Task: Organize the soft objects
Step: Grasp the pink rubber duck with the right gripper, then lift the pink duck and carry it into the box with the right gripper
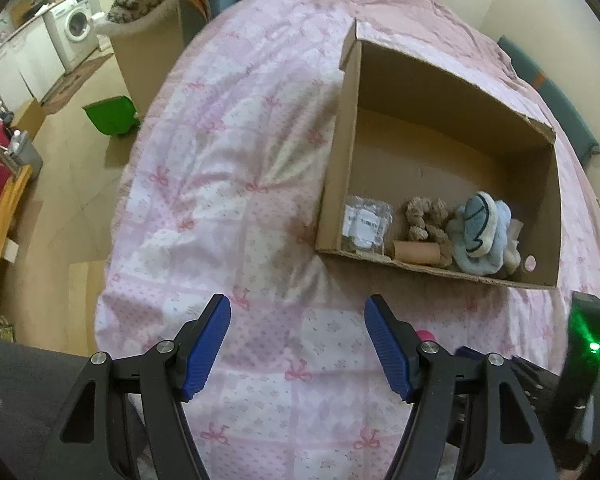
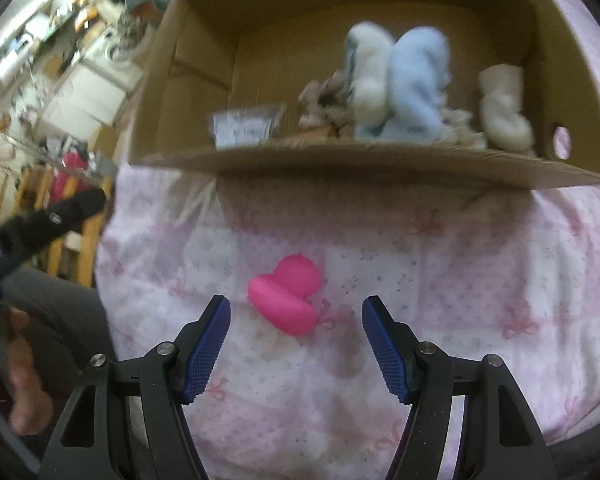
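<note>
Both claws stood released and empty: right gripper (image 2: 296,344) poised above a pink rounded soft toy (image 2: 286,300) on the pink patchwork quilt (image 1: 228,184), left gripper (image 1: 298,344) over bare quilt. Open brown cardboard box (image 1: 350,128) already held a pale-blue plush (image 1: 480,236), knotted rope toy (image 1: 424,220) and small bag (image 1: 366,222). Judged mostly done; pink toy remained outside.

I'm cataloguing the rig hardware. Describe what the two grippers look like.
Both match: the left gripper and right gripper have black angular link arms with triangular cut-outs and silver pivot bolts, ending in blue ribbed fingers. The left wrist view shows a black part of the right gripper with a green light.
</note>
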